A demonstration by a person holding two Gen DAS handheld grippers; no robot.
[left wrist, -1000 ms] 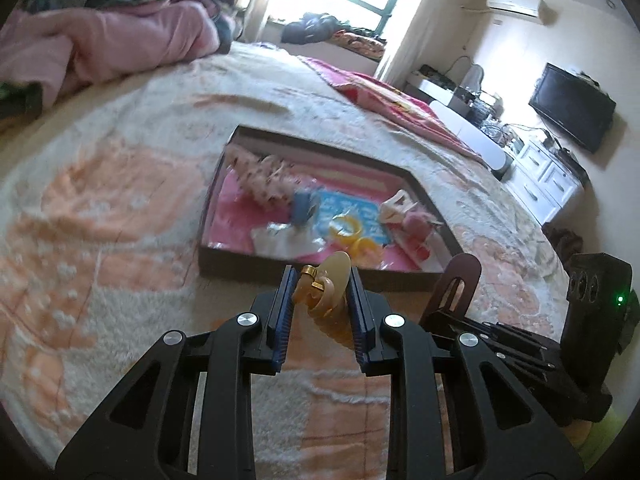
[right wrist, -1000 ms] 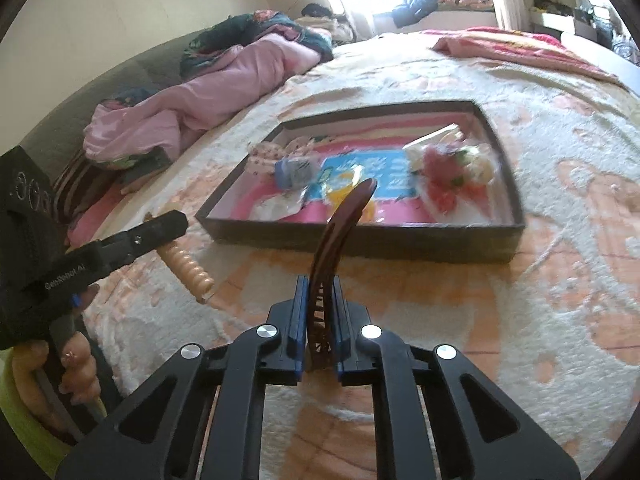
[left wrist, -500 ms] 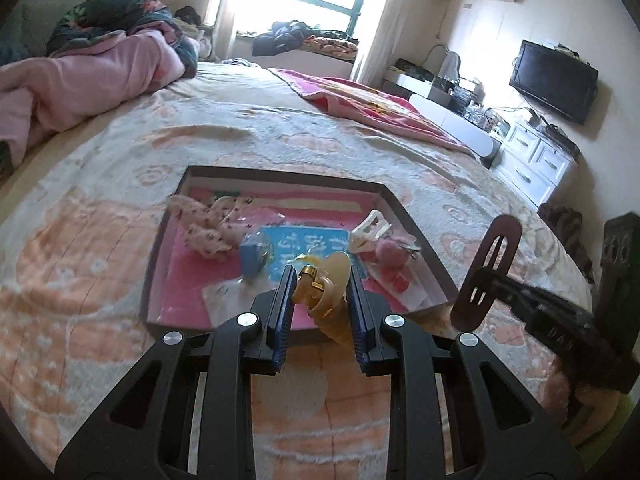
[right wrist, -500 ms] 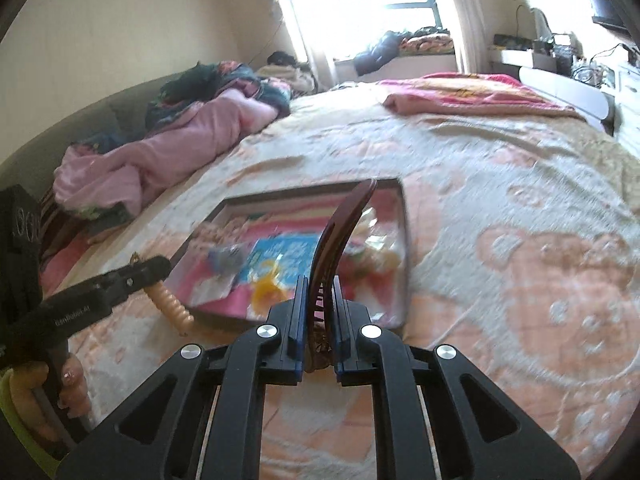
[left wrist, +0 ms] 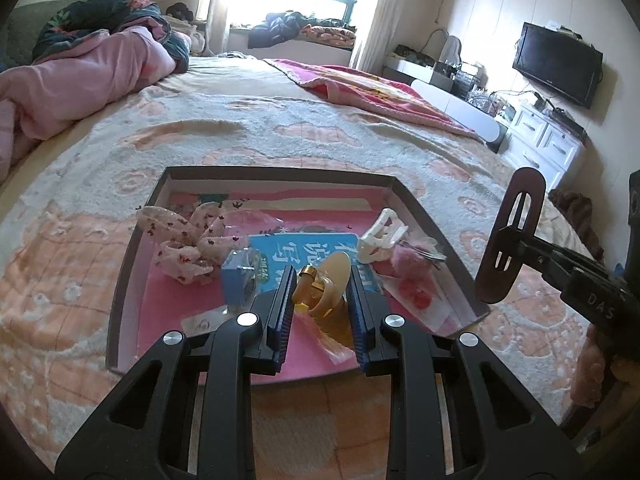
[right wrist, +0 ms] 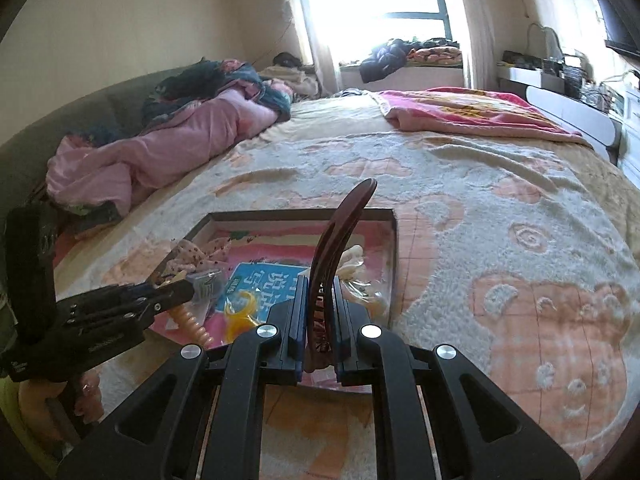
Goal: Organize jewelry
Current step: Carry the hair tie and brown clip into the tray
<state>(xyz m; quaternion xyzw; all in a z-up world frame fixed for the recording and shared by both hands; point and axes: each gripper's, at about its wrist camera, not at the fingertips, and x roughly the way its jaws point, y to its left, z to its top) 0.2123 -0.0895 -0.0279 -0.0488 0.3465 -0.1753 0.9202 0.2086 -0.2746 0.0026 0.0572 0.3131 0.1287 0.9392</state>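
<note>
The left gripper (left wrist: 320, 300) clamps a yellow hair clip (left wrist: 326, 288) above the tray's (left wrist: 280, 171) near edge; the right gripper (right wrist: 320, 312) clamps a brown hair clip (right wrist: 340, 248); lower each onto bare pink lining; only the left view shows the white claw clip (left wrist: 380, 236) clearly.

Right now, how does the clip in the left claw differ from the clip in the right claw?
The beige clip is pale, with a gold fitting; the brown clip is dark. The brown clip is long, curved and slotted, while the beige clip has a coiled tail. Both are gripped above the tray.
</note>
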